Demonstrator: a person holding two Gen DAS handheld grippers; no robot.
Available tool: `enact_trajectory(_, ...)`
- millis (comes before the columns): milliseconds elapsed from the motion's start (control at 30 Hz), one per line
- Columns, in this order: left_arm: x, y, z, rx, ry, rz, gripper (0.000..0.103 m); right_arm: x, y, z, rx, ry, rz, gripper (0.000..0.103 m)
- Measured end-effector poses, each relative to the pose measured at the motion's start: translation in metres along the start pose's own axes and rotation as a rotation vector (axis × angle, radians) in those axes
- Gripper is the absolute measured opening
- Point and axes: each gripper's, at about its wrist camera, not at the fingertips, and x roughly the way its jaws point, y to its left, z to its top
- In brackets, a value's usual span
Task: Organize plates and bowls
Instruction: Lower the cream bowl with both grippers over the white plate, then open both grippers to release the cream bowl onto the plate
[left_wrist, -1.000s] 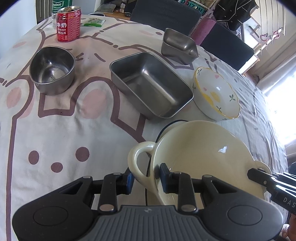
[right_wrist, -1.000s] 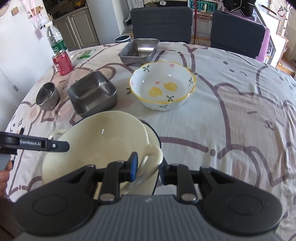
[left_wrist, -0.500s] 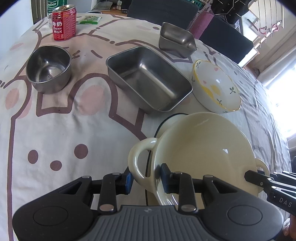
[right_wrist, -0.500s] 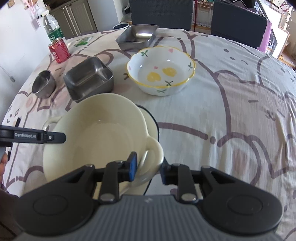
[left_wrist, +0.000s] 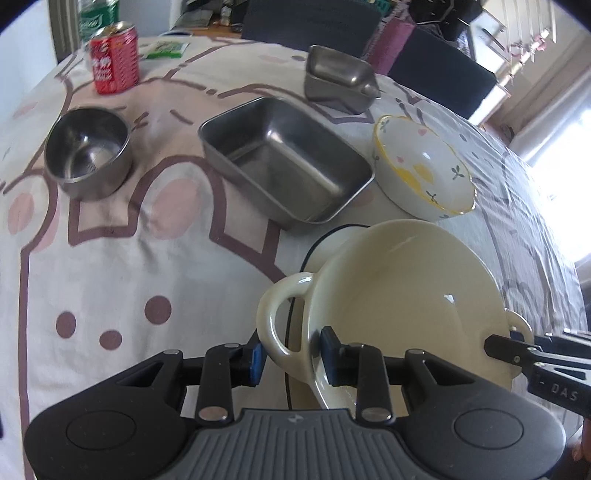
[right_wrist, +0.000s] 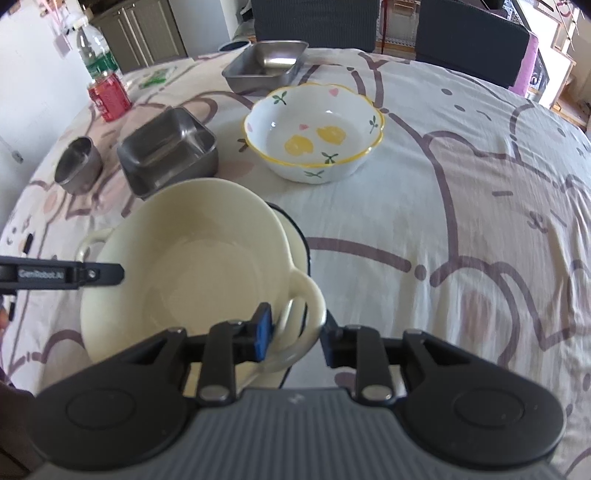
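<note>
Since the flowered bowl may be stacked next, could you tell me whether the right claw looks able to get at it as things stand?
Probably yes, once free. The right claw is opening around the cream bowl's handle. The flowered bowl sits upright beyond it, with bare tablecloth between and nothing over its rim.

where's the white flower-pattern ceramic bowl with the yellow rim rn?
The white flower-pattern ceramic bowl sits on the tablecloth mid-table in the right wrist view, right of the large square steel tray, in front of the smaller steel tray, beyond the cream two-handled bowl.
</note>
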Motion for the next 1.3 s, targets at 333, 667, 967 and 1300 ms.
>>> enact_trajectory(333, -0.0008, -0.0051, -0.0003, 0.031, -0.004, 0.012, 0.032, 0.0056, 0.0016, -0.0013, -0.029, 0.013, -0.040, 0.038)
enact_trajectory(667, -0.0019, -0.0052, -0.0013, 0.053, -0.002, 0.024, 0.035, 0.0068, -0.0018, -0.0002, -0.005, 0.015, -0.022, 0.037)
enact_trajectory(967, -0.0046, -0.0025, -0.0021, 0.054, -0.006, 0.040, 0.036, 0.0088, -0.0026, 0.0006, 0.000, 0.013, 0.004, 0.037)
enact_trajectory(1300, -0.0064, 0.0023, -0.0034, 0.056, -0.012, 0.114, 0.081, 0.0089, -0.0046, -0.0006, -0.006, -0.005, 0.006, 0.046)
